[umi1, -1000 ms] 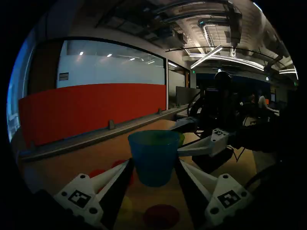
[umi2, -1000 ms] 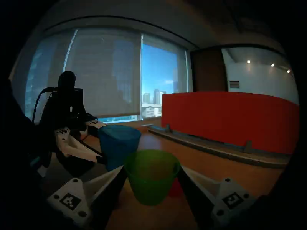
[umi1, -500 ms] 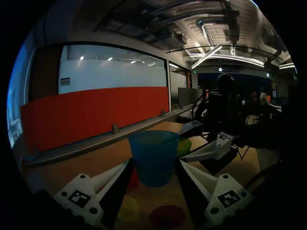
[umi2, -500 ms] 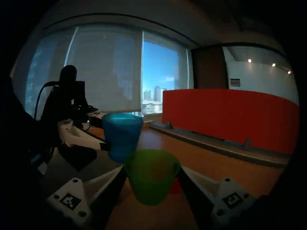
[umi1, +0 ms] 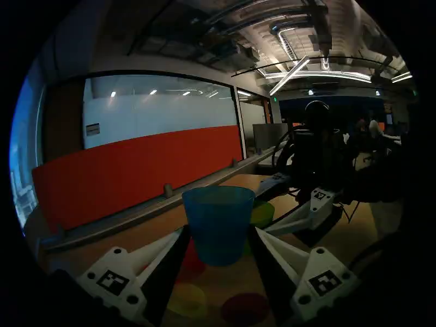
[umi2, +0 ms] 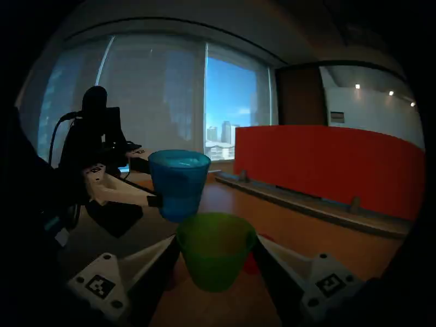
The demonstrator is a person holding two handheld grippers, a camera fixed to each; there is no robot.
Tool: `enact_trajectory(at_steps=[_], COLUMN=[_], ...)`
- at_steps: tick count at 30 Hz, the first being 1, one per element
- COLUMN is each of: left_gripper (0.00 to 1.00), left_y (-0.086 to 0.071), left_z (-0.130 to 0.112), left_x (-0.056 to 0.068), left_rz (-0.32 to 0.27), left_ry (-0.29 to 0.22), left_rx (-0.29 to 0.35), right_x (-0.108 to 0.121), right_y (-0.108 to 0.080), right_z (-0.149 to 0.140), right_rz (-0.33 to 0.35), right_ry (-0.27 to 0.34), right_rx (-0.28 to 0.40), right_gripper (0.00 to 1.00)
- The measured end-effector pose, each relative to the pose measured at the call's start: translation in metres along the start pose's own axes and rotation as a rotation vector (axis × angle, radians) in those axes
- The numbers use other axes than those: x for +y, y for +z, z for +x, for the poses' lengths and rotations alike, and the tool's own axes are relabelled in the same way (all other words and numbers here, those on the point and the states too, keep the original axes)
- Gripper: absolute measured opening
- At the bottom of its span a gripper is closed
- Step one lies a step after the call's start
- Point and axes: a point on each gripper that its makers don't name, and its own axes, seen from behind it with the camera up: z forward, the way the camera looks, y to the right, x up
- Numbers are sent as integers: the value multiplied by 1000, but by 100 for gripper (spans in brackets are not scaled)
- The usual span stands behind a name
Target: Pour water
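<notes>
In the left gripper view a blue cup stands upright between my left gripper's fingers, which are shut on it. Behind it the green cup peeks out, held by the right gripper. In the right gripper view the green cup sits upright in my right gripper, shut on it. The blue cup hangs higher and to the left beyond it, gripped by the left gripper. Both cups are held above the wooden table.
Red, yellow and dark round mats lie on the table under the cups. A red partition with a rail runs along the table's far side. Dark camera gear on a stand and windows stand behind the left gripper.
The blue cup has risen and come closer to the green cup, now standing above its rim in the right gripper view. Both grippers stay shut on their cups.
</notes>
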Motion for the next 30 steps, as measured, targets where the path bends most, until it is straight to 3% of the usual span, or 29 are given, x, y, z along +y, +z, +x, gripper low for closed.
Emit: enact_trajectory(at_steps=[17,26,30], left_gripper=[76,76,76], left_y=[0,3,2], left_z=[-4,-6,-6], left_x=[-1,5,6], left_rz=[-4,-17,-19], left_ry=[-56,-65,-69], left_rx=[11,12,13], right_x=[13,12,19], right_y=[-7,-4,-3], right_z=[-28,-37,-56], right_rz=[-38,-36,-56], right_ry=[7,16,14], right_rx=[-64,-76,-121], right_gripper=[92,92,92])
